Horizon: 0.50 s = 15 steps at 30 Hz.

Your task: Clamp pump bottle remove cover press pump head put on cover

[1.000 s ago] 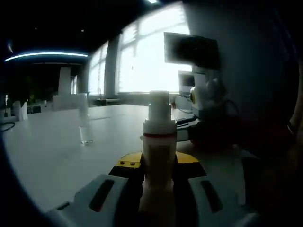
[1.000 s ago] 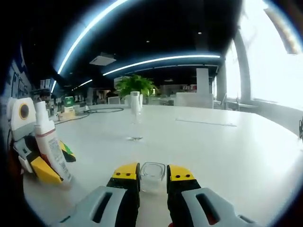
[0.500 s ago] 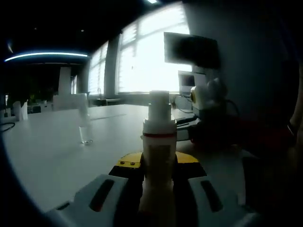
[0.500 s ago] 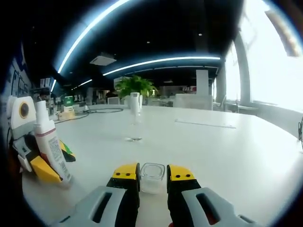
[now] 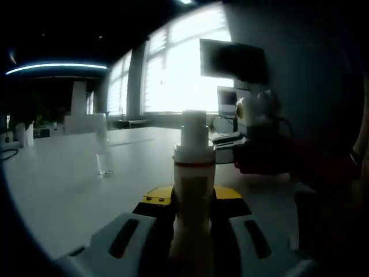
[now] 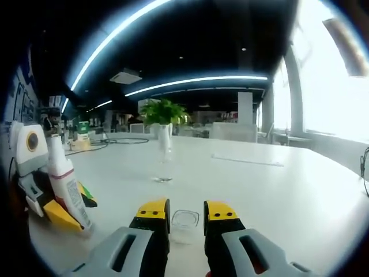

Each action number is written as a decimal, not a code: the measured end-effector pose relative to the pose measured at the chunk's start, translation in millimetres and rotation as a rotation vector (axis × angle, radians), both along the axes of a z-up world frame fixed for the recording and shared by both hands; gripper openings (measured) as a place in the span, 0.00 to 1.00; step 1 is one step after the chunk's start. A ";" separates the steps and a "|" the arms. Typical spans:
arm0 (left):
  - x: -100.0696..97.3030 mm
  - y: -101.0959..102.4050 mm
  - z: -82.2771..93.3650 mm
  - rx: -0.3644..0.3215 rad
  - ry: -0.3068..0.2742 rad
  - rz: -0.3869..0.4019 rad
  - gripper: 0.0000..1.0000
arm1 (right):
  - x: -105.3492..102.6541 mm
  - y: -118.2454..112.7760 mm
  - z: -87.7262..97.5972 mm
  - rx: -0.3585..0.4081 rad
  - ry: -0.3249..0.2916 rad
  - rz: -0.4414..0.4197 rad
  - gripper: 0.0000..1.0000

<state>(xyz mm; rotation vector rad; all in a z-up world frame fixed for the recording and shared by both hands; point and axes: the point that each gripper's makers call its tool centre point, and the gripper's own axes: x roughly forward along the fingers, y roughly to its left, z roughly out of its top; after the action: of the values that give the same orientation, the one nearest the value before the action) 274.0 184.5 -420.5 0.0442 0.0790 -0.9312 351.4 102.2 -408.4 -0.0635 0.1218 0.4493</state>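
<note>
The white pump bottle [image 5: 193, 190] has a red ring and stands up, squeezed in the left tool [image 5: 190, 208]. The right tool [image 6: 185, 214] stands apart, open around the clear cover [image 6: 184, 222].

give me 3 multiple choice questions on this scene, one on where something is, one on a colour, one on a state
1. Where is the pump bottle?
A. lying flat on the table
B. upright between the left gripper's jaws
C. on the window sill

2. What colour is the band below the bottle's collar?
A. red
B. green
C. blue

3. What state is the clear cover in?
A. fitted on the pump head
B. off the bottle, between the right gripper's jaws
C. broken in pieces

Answers: 1 B, the left gripper has its yellow-tipped jaws tight on both sides of the bottle. 2 A, a red ring shows in the left gripper view. 3 B, the cover sits at the right gripper, and the pump head is bare.
</note>
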 end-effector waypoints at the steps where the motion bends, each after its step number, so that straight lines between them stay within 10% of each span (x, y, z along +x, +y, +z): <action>1: 0.0 -0.1 0.0 0.000 0.000 0.000 0.14 | -0.9 0.0 2.1 -0.001 -0.005 0.000 0.18; 15: 0.4 0.3 -0.5 0.001 0.001 0.000 0.14 | -11.0 7.0 27.5 -0.020 -0.076 0.017 0.15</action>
<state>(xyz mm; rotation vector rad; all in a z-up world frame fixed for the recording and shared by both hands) 274.4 184.8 -421.0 0.0449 0.0807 -0.9311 340.4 109.2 -381.0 -0.1006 0.0512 0.4618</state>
